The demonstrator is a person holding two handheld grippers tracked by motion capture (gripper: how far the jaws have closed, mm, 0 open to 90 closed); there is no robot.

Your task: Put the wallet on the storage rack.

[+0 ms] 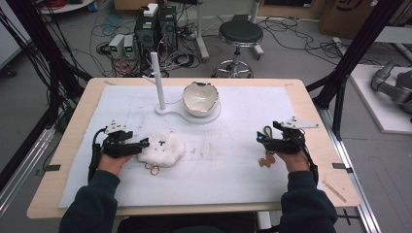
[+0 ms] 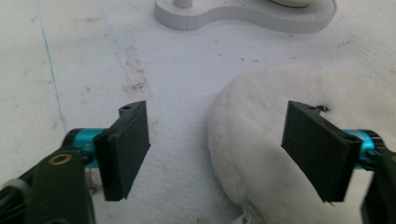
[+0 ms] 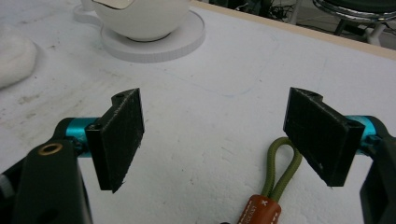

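A fluffy white pad (image 1: 163, 148) lies on the white mat (image 1: 228, 179) left of centre, with a small gold ring (image 1: 154, 169) at its near edge. My left gripper (image 1: 144, 143) stands open at the pad's left edge; in the left gripper view the fluffy pad (image 2: 275, 140) lies partly between the jaws, nearer the right one. My right gripper (image 1: 261, 140) stands open at the right side. A keychain (image 1: 266, 159) with an olive cord loop (image 3: 281, 170) and a brown leather tab (image 3: 258, 212) lies just by its right jaw.
A white bowl with a gold-edged broken rim (image 1: 199, 98) sits on a white stand (image 1: 187, 115) with an upright post (image 1: 158, 80) at the back centre. The wooden table (image 1: 73, 141) edges the mat. A stool (image 1: 239, 36) and cables lie on the floor beyond.
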